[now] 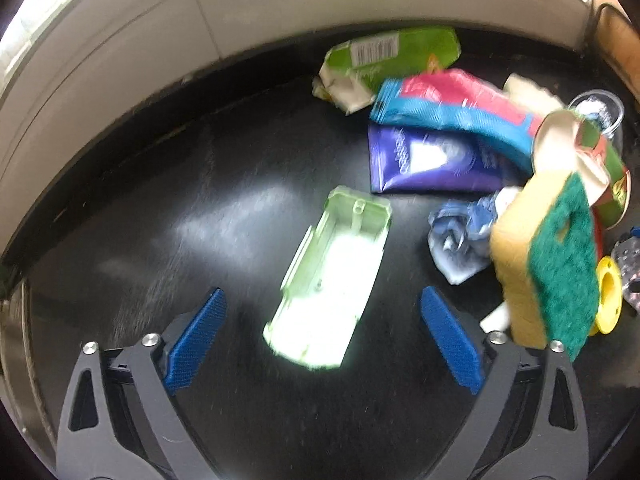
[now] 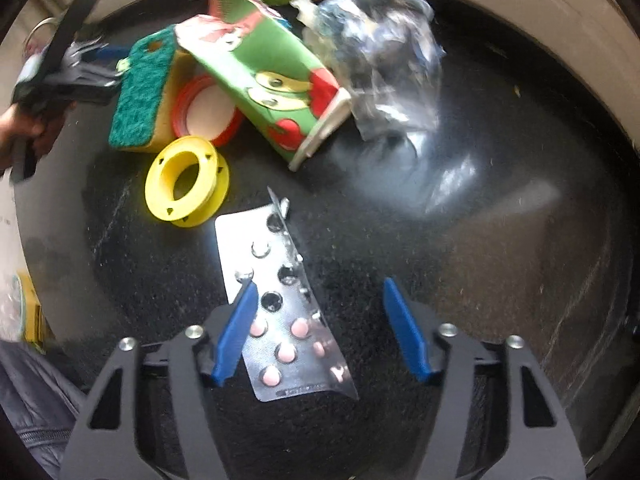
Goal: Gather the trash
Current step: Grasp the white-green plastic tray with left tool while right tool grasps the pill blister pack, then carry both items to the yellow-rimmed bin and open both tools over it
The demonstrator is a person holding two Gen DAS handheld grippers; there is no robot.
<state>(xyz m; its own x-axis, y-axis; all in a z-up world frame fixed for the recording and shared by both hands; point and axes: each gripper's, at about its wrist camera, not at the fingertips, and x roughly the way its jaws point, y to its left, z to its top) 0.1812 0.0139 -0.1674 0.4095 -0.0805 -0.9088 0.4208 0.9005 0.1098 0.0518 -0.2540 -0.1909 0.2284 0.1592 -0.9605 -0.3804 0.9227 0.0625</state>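
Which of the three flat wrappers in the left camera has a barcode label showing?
The green wrapper nearest the wall; the pink-and-blue wrapper and purple wrapper show none.

Black speckled bench (image 1: 168, 216) with glare patches; pale tiled wall (image 1: 132, 52) runs directly behind it. Yellow sponge with green scouring pad (image 2: 140, 96) stands on edge on the bench, propped, right of bench centre. Yellow plastic spool (image 2: 187, 181) lies flat just in front of the sponge.
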